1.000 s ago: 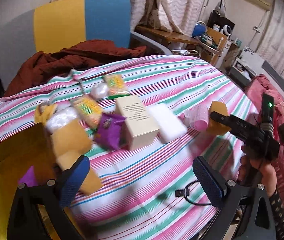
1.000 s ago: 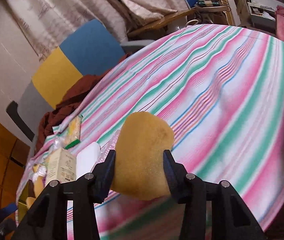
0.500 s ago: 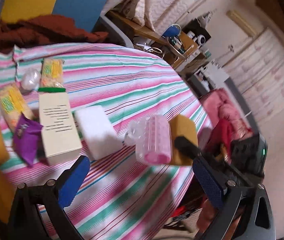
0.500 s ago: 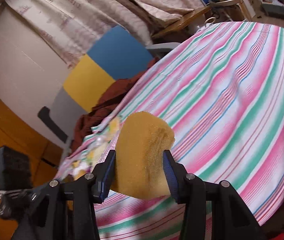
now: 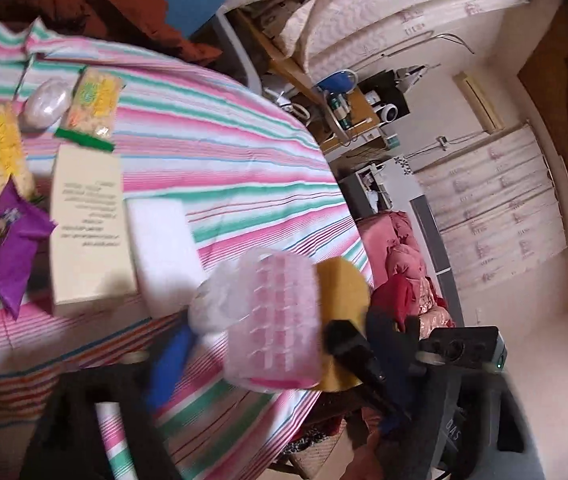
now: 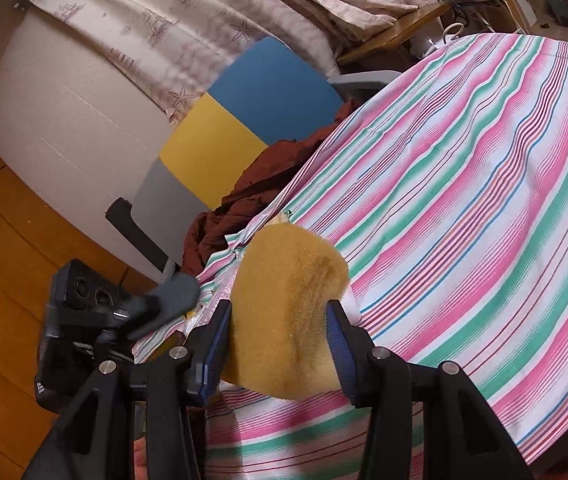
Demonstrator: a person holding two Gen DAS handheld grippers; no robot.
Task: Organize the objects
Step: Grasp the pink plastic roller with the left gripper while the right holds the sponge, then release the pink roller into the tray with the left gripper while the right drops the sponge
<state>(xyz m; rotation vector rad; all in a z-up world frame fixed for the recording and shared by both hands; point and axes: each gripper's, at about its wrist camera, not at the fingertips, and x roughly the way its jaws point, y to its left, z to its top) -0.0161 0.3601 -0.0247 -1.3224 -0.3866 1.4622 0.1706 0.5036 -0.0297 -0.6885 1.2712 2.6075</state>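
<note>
Since a second ago the left gripper [image 5: 272,344] has been closing around the pink tray [image 5: 276,320], grip unclear through blur, while the right gripper [image 6: 280,350] stays clenched on the yellow sponge [image 6: 287,312].

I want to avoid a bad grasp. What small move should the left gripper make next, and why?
Probably finish closing the left gripper on the bagged pink pill organizer. Its jaws have just been closing and the organizer lies between them, but blur hides whether the pads press yet. The right gripper holds the yellow sponge right beside it.

Yellow sponge [image 6: 287,312] (clamped), above tablecloth [image 6: 463,200]
</note>
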